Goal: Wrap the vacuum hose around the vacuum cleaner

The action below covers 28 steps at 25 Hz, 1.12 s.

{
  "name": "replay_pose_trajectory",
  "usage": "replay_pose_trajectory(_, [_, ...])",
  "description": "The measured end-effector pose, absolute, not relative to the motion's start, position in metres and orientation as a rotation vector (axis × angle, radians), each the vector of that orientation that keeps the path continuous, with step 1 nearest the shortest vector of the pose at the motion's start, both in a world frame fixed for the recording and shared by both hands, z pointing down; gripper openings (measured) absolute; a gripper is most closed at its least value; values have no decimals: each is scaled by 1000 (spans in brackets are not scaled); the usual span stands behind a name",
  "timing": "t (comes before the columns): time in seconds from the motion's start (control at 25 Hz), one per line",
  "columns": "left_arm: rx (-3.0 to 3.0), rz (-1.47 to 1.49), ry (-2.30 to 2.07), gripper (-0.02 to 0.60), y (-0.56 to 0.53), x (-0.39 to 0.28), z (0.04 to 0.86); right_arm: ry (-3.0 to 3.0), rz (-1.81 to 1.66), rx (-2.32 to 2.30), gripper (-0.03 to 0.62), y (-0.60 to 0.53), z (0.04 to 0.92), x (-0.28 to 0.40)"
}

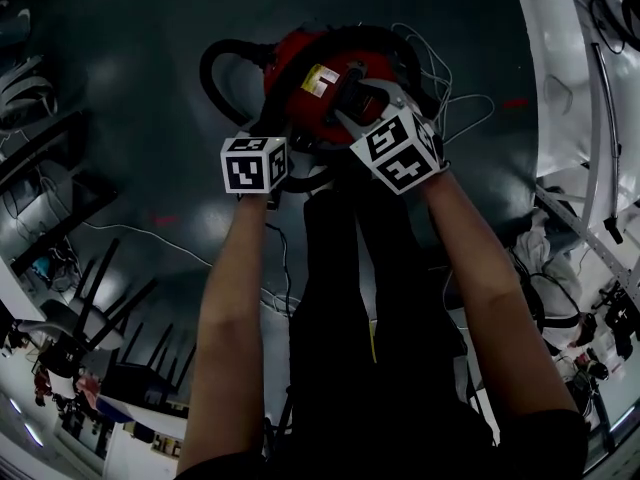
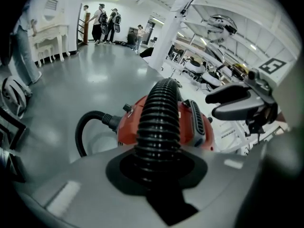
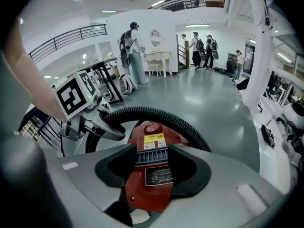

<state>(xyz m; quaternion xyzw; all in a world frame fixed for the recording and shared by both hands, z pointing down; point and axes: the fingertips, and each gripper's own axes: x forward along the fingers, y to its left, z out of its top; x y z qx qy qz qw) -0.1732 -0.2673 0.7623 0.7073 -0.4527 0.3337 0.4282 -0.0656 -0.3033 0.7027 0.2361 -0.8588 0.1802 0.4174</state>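
Observation:
The red vacuum cleaner (image 1: 325, 76) stands on the dark floor in front of the person's legs. Its black ribbed hose (image 1: 213, 63) loops out to the left and curves round the far side of the body. My left gripper (image 2: 159, 161) is shut on the hose (image 2: 159, 120), which runs up from the jaws toward the vacuum cleaner (image 2: 197, 129). My right gripper (image 3: 151, 172) is shut on the red top part of the vacuum cleaner (image 3: 151, 148), with the hose (image 3: 156, 114) arching over the far side. The two grippers sit close together, side by side.
White cables (image 1: 455, 88) lie on the floor to the right of the vacuum. Black chairs (image 1: 110, 318) stand at the left, and white shelving (image 1: 590, 168) at the right. Several people (image 3: 197, 44) stand far off near a white dresser (image 3: 159, 61). A white pillar (image 2: 173, 27) rises behind the vacuum.

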Motion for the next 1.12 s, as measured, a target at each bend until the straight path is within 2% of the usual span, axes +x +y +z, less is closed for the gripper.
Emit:
replay_pose_trajectory(0.64, [1645, 857, -1150, 107, -253, -176, 785, -2116, 585, 785, 201, -285, 716, -53])
replay_pose_trajectory(1.12, [1530, 717, -1217, 115, -242, -164, 795, -2087, 644, 829, 201, -260, 726, -46])
